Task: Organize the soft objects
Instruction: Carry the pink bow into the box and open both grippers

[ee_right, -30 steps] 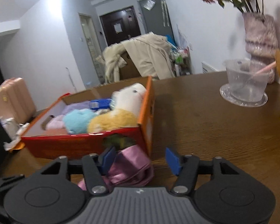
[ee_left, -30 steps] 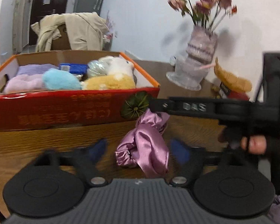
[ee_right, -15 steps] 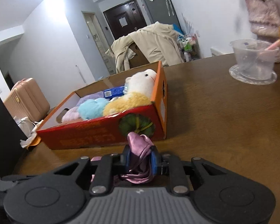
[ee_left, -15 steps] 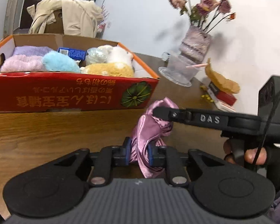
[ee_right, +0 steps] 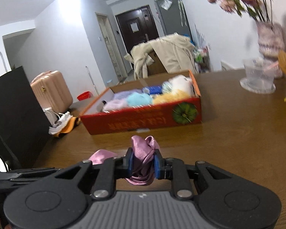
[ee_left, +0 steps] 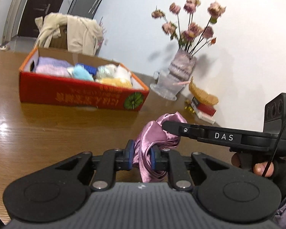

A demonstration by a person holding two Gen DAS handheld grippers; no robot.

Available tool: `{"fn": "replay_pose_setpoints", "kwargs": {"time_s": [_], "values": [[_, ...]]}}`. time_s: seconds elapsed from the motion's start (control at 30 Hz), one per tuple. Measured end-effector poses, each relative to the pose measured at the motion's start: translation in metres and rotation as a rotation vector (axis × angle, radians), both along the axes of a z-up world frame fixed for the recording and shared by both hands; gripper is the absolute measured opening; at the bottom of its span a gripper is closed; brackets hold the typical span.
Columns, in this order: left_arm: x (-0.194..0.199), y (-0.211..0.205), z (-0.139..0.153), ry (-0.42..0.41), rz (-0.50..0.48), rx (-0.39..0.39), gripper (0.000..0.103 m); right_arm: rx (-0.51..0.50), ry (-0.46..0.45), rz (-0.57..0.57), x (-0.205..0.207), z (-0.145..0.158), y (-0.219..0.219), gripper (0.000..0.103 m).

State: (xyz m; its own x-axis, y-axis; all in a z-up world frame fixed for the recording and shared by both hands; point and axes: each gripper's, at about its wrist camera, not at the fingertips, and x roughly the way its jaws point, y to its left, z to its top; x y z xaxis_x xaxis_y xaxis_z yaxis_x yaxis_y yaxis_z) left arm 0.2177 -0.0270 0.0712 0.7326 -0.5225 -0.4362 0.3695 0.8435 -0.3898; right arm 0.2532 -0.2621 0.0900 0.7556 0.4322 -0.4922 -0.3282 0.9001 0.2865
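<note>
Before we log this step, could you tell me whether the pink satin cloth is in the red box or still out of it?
Out: the pink satin cloth hangs bunched between both shut grippers, short of the red box.

We are clamping both pairs of jaws, open a second ago, on the pink satin cloth (ee_left: 152,133), lifting it off the counter (ee_left: 47,133), away from the red box (ee_left: 76,95).

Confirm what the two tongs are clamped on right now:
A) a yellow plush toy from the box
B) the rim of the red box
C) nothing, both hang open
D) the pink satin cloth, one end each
D: the left tongs and the right tongs each pinch a bunch of the pink satin cloth between blue pads, in front of the red box, which neither touches.
</note>
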Motion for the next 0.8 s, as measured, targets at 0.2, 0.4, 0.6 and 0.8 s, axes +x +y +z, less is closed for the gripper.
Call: {"fn": "replay_pose_setpoints", "kwargs": {"time_s": [0.2,0.4,0.6,0.8], "values": [[-0.01,0.018,0.014,-0.05,-0.008,-0.013,0.017,-0.015,-0.051,-0.016,-0.018,0.02,0.02,0.02],[-0.004,0.03,0.023,-0.083,-0.01,-0.03,0.017,-0.027,-0.092,-0.018,-0.017,0.032,0.031,0.02],[0.029,0.038,0.052,-0.144,-0.018,-0.006,0.017,-0.034,-0.169,-0.005,0.012,0.057,0.04,0.02],[0.088,0.05,0.07,-0.146,-0.02,-0.03,0.017,-0.014,-0.208,0.006,0.07,0.075,0.047,0.02]]}}
